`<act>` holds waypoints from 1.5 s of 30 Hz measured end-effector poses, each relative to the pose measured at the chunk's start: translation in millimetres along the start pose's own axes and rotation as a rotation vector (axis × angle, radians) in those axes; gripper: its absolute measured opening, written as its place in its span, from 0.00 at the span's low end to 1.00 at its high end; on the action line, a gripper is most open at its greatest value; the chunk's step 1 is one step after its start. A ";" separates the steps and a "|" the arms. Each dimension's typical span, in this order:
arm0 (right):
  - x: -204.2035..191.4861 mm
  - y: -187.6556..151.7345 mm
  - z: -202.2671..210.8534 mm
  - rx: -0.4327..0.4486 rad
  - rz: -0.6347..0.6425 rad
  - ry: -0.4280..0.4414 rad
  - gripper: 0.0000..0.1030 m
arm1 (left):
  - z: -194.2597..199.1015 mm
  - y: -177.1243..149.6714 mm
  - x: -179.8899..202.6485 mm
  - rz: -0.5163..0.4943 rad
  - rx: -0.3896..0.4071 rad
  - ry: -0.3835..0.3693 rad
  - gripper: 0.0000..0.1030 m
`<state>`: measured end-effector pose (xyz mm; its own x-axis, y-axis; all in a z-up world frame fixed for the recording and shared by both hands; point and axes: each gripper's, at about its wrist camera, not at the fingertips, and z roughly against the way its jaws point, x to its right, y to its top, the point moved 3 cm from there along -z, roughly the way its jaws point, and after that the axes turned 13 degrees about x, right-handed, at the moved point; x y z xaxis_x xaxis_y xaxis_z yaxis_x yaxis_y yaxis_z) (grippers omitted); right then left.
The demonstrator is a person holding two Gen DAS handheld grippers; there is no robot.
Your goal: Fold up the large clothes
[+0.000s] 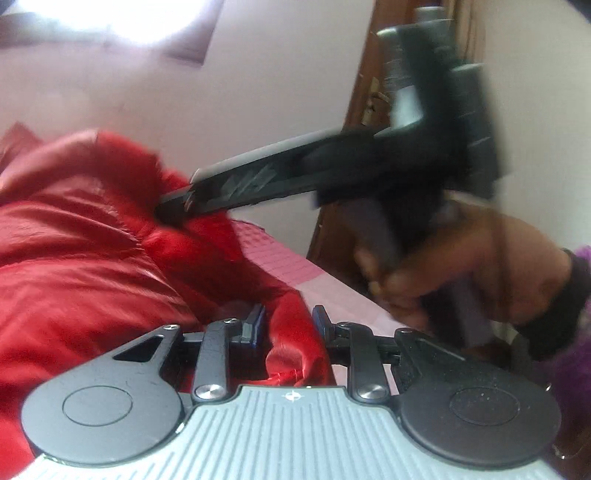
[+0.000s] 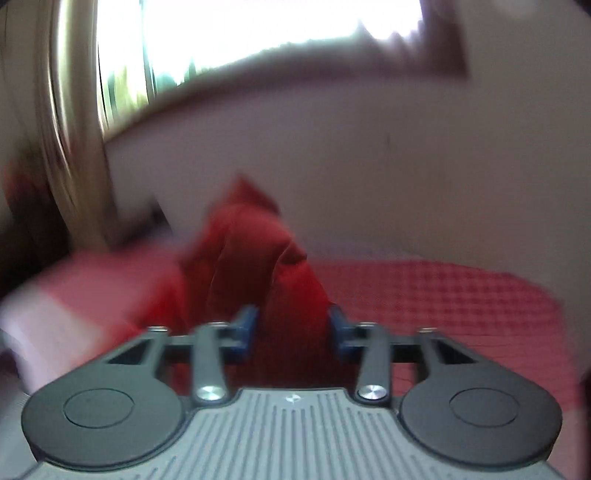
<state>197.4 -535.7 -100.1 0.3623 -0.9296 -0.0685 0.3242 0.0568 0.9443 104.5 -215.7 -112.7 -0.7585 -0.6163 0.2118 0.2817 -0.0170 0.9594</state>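
A shiny red padded jacket [image 1: 85, 251] fills the left of the left wrist view, lifted over the pink checked bedspread [image 1: 280, 258]. My left gripper [image 1: 288, 321] is shut on a fold of its red fabric between the blue pads. The right gripper shows in the same view [image 1: 173, 212], held in a hand, with its tips pressed into the jacket higher up. In the blurred right wrist view my right gripper [image 2: 293, 325] is shut on a bunched peak of the red jacket [image 2: 251, 258].
A dark wooden door frame [image 1: 354, 110] stands at the bed's far side. A bright window [image 2: 258, 33] and a cream curtain [image 2: 70, 147] are behind the bed [image 2: 461, 302]. The wall [image 1: 258, 92] is pale.
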 end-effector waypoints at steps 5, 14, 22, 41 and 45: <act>0.5 -9.9 -1.0 -0.022 0.040 -0.010 0.22 | 52.1 11.2 12.5 0.039 0.103 0.027 0.79; 18.9 -26.5 2.7 -0.011 -0.011 -0.059 0.14 | 73.2 4.2 -5.3 0.007 0.104 0.142 0.61; 37.5 -15.5 42.1 0.138 -0.161 -0.052 0.15 | 21.2 -32.6 13.2 -0.164 0.073 0.072 0.56; -23.4 -55.6 -43.0 -0.078 0.287 -0.071 0.13 | 27.7 -70.3 2.3 -0.315 0.031 -0.028 0.64; -15.1 -73.7 -39.6 -0.035 0.192 -0.061 0.13 | 31.4 -71.4 -2.9 -0.285 0.020 -0.054 0.63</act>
<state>202.6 -511.4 -181.4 0.3668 -0.9208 0.1328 0.2843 0.2469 0.9264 68.1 -188.0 -175.9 -0.8356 -0.5463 -0.0579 0.0415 -0.1678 0.9850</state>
